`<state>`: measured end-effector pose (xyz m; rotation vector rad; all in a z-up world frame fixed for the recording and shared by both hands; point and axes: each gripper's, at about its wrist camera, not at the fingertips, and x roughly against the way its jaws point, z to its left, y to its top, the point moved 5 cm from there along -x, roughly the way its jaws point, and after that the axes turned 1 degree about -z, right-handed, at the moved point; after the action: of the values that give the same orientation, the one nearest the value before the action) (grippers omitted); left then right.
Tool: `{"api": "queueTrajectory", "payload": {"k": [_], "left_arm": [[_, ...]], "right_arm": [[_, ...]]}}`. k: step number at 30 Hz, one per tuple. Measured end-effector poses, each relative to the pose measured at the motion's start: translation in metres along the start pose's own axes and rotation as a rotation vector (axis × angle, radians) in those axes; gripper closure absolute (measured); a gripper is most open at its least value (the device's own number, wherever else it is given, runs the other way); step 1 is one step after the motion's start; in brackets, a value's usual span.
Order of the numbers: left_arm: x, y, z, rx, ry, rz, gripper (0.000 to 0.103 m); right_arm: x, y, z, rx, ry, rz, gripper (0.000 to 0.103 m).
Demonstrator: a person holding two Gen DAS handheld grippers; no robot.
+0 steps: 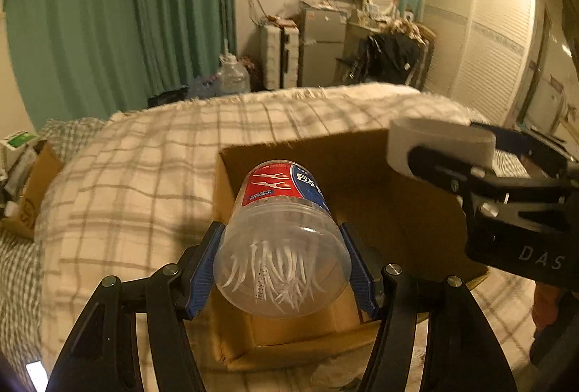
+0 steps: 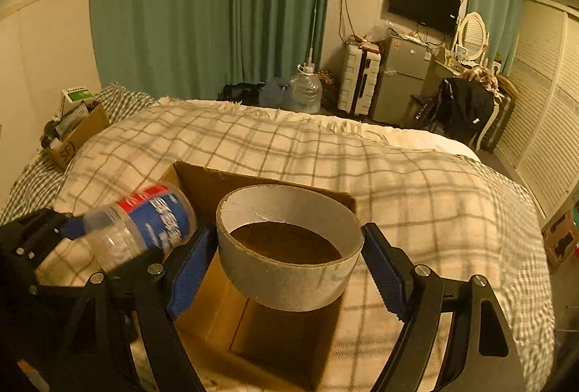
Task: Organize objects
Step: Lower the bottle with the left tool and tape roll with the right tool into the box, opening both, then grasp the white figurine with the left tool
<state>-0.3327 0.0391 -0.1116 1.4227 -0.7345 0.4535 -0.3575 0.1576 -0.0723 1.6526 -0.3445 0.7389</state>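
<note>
My left gripper (image 1: 282,265) is shut on a clear plastic jar (image 1: 282,247) with a red and blue label and white picks inside. It hangs over the near left part of an open cardboard box (image 1: 362,175) that lies on the bed. My right gripper (image 2: 289,269) is shut on a wide grey tape roll (image 2: 289,276), held above the same cardboard box (image 2: 202,189). The jar (image 2: 144,233) shows at the left of the right wrist view, and the tape roll (image 1: 438,146) at the upper right of the left wrist view.
A checked blanket (image 2: 398,182) covers the bed. Another cardboard box (image 2: 77,135) with several items stands at the far left by the wall. Beyond the bed are green curtains (image 2: 217,12), a water jug (image 2: 305,92), a suitcase, a small fridge (image 2: 401,77) and a chair with dark clothes.
</note>
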Motion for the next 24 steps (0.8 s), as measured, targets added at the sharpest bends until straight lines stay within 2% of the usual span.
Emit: {"api": "queueTrajectory", "payload": {"k": [4, 5, 6, 8, 15, 19, 24], "left_arm": [[-0.008, -0.003, 0.0, -0.016, -0.01, 0.009, 0.036], [-0.006, -0.003, 0.0, -0.016, -0.012, 0.006, 0.029], [-0.003, -0.002, 0.0, -0.016, -0.014, 0.004, 0.017], [0.009, -0.001, 0.0, -0.009, -0.004, -0.009, 0.006], [0.075, -0.004, 0.004, -0.046, 0.047, -0.026, 0.0], [0.122, -0.024, 0.011, -0.041, 0.093, -0.009, 0.0], [0.166, -0.056, 0.023, 0.002, 0.122, -0.025, 0.0]], "right_arm": [[-0.003, -0.002, -0.005, -0.036, 0.028, -0.066, 0.02], [-0.001, -0.001, -0.008, -0.039, 0.028, -0.074, 0.011], [0.001, -0.001, -0.007, -0.038, 0.015, -0.08, 0.005], [0.013, 0.002, -0.006, -0.032, -0.009, -0.091, 0.004], [0.087, 0.002, -0.016, -0.039, 0.02, -0.087, 0.002], [0.14, -0.006, -0.017, -0.025, -0.01, -0.118, 0.0], [0.196, -0.028, 0.0, 0.044, -0.002, -0.137, 0.0]]}}
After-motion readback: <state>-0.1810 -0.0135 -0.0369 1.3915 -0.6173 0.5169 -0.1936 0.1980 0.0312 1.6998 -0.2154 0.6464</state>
